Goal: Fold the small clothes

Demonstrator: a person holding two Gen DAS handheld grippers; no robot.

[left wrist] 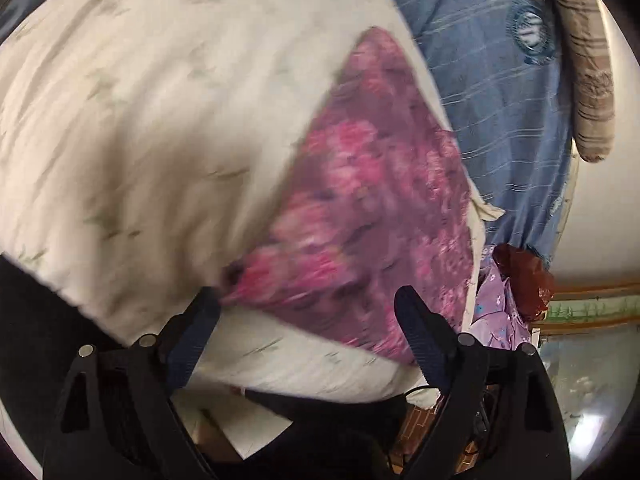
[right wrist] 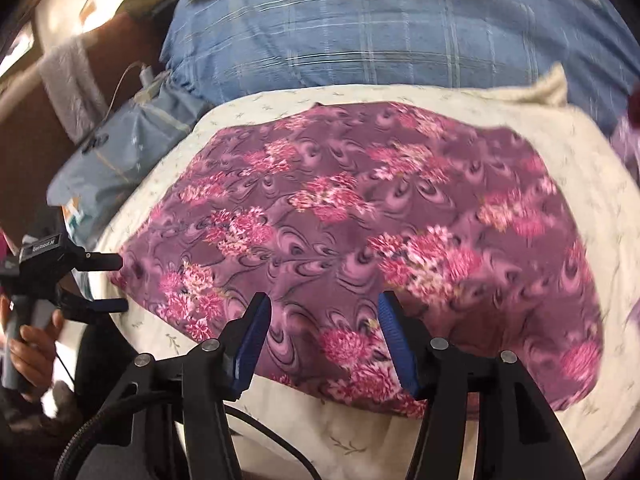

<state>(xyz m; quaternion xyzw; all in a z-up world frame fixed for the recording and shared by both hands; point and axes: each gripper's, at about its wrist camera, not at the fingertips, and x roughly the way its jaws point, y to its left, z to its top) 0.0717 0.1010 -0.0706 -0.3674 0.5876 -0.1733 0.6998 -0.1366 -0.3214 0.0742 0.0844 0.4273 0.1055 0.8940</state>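
Note:
A purple cloth with pink flowers [right wrist: 360, 220] lies spread flat on a cream pillow [right wrist: 592, 152]. It also shows in the left wrist view [left wrist: 360, 208], blurred. My right gripper [right wrist: 324, 304] is open and empty, its jaws over the cloth's near edge. My left gripper [left wrist: 308, 300] is open and empty at the cloth's left corner. In the right wrist view the left gripper [right wrist: 120, 284] stands at the far left with open jaws by that corner, held by a hand [right wrist: 28, 352].
A blue checked pillow [right wrist: 400, 28] lies behind the cream one. A lilac flowered garment [left wrist: 496, 312] and a red bag [left wrist: 520, 272] lie at the right in the left wrist view. A charger with cable [right wrist: 148, 80] rests at the left.

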